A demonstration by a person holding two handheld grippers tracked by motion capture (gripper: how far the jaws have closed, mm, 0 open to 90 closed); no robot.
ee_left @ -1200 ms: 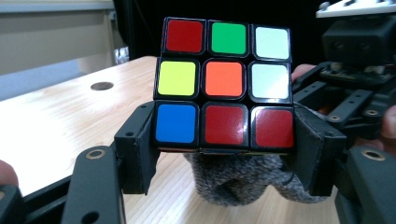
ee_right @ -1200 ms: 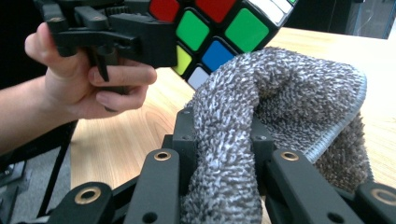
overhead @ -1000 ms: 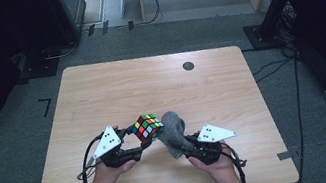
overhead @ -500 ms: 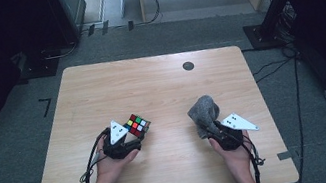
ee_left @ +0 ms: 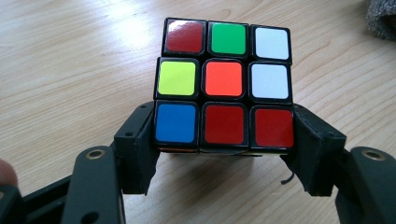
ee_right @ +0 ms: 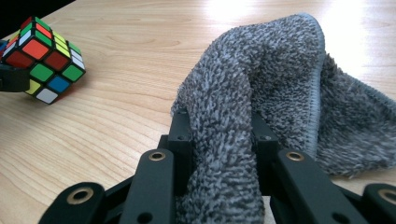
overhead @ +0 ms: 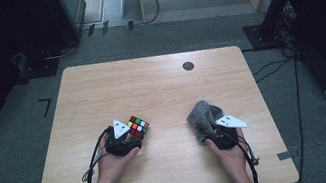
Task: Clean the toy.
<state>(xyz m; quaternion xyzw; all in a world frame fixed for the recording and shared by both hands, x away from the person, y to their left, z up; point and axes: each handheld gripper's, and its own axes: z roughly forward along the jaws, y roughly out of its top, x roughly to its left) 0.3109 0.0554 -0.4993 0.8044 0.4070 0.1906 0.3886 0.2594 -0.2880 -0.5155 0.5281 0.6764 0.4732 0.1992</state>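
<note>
Both hands rest low on the table, left gripper point(ee_left: 224, 154) and right gripper point(ee_right: 222, 140) each clamped.

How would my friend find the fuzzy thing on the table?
Start at the light wooden table and look to its near right side. There the right gripper pinches a crumpled grey terry cloth. It is soft and plain grey, unlike the hard multicoloured puzzle cube on the left.

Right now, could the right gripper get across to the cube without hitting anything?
Probably yes: bare table lies between the right gripper and the cube, but its jaws are already shut on the grey towel.
</note>
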